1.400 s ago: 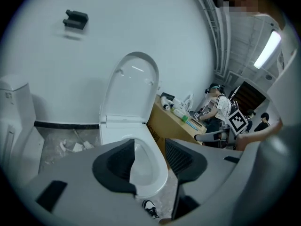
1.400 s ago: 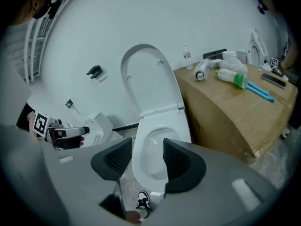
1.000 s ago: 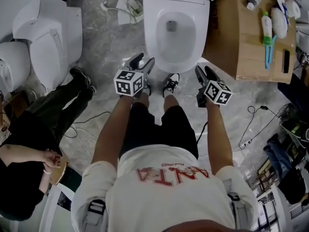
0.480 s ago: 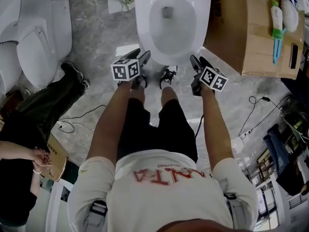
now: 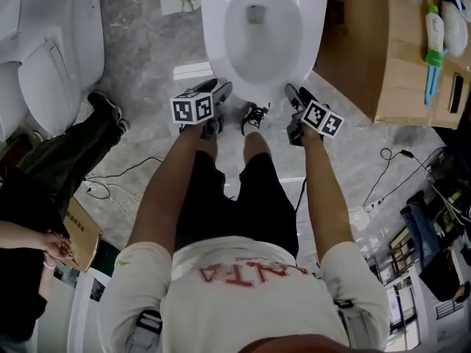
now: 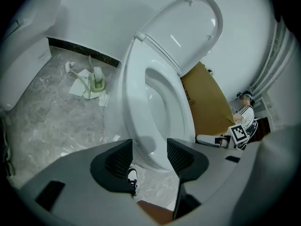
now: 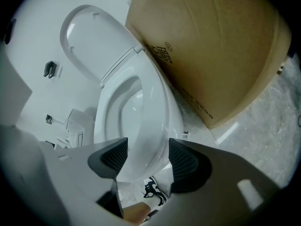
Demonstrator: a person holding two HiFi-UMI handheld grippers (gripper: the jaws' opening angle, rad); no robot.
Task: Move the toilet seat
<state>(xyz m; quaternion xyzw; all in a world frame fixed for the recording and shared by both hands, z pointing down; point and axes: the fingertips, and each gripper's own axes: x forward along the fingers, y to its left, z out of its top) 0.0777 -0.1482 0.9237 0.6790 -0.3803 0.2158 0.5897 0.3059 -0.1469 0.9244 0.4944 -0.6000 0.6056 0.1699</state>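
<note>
on your right, the cardboard box (image 5: 368, 50) stands just beside the toilet bowl (image 5: 213, 39), leaving only a narrow gap. on your left, the floor (image 5: 147, 54) is open up to a second toilet (image 5: 44, 72) and a seated person's legs (image 5: 73, 153).

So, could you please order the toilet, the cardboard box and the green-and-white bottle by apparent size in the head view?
1. cardboard box and toilet: about alike, both cut off by the frame, so unranked.
2. green-and-white bottle, clearly smallest.
</note>
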